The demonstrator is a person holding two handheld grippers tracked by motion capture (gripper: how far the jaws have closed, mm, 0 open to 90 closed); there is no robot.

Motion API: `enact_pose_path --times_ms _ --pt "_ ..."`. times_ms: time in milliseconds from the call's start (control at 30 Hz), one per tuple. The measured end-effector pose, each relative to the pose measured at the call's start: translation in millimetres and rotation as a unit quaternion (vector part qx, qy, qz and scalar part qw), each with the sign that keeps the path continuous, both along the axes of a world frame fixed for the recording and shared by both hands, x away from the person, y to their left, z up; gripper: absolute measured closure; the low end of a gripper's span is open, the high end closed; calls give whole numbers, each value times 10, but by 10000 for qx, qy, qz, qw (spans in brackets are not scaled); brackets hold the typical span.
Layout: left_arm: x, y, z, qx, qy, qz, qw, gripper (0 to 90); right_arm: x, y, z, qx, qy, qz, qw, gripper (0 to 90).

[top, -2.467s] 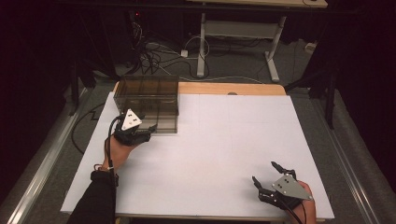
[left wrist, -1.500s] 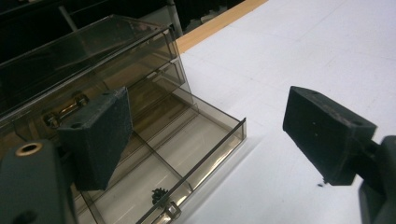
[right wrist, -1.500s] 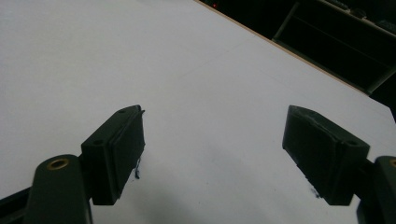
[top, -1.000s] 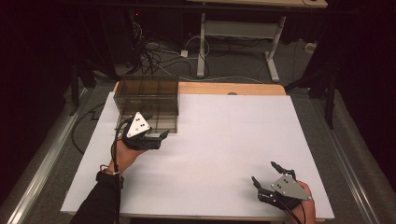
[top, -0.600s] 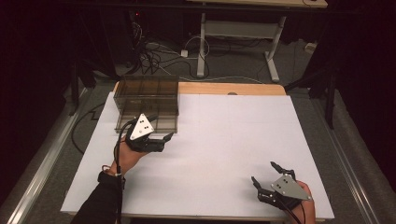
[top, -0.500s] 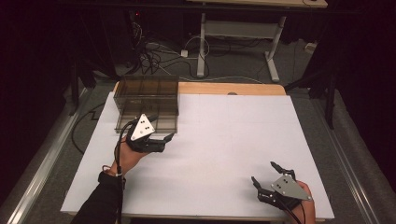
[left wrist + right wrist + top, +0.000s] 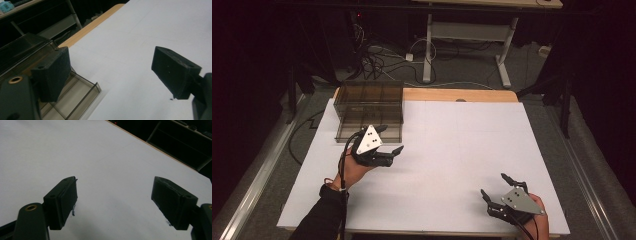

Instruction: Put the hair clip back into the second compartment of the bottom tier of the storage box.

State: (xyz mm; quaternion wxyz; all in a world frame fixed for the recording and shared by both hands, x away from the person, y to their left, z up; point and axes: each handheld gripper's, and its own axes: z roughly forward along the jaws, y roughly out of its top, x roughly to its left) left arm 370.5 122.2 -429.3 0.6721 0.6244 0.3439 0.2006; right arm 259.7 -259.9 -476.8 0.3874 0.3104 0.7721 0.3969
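Left gripper (image 7: 389,140) hovered just in front of the smoked plastic organiser box (image 7: 371,102) at the table's (image 7: 452,145) far left; jaws spread wide, gripping nothing; right gripper (image 7: 498,189) sat near the front right edge, jaws likewise wide apart, empty.

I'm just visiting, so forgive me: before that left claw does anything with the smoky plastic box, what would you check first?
1. Left gripper jaws spread wide: ok.
2. Nothing held between its pads: ok.
3. Smoky box within reach, right beside the left gripper: ok.
4. Box sits flat on the white table: ok.
5. Box contents: cannot tell; the near compartments look empty, the rest is too dark.
6. Right gripper open and well apart, at the near right corner: ok.
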Motion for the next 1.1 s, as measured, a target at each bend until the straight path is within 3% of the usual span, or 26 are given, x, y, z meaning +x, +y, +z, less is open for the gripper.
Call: enact_pose_path --times_ms 767,1100 --pt "-195 -139 -2 148 -116 -370 9991 155 12 27 -7 -23 11 35 10000 211" --pt "-328 -147 -1 225 -218 -423 9986 154 44 52 -8 -20 9 80 10000 211"
